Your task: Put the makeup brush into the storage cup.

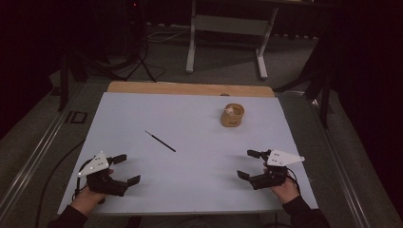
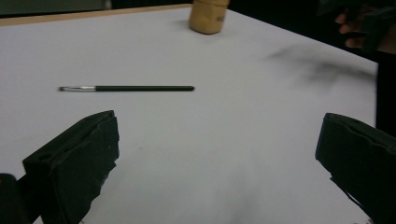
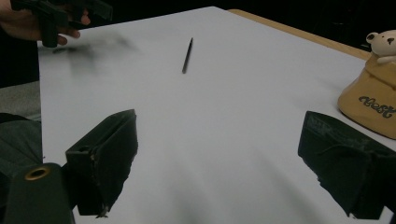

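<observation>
A thin black brush [image 1: 160, 141] with a silver ferrule lies on the white sheet, left of centre; it also appears in the left gripper view [image 2: 127, 88] and the right gripper view [image 3: 187, 55]. A tan round holder [image 1: 232, 115] with a small white bear figure on it stands at the back right [image 2: 208, 16] [image 3: 372, 100]. My left gripper [image 1: 127, 169] rests near the front left corner, open and holding nothing. My right gripper [image 1: 249, 164] sits near the front right, open too, nothing between its jaws.
The white sheet [image 1: 199, 171] covers a wooden table whose far edge [image 1: 190, 89] shows. Beyond stand a white desk frame [image 1: 228, 28] and dark stands on the grey floor. A cable [image 1: 52, 175] trails off the left side.
</observation>
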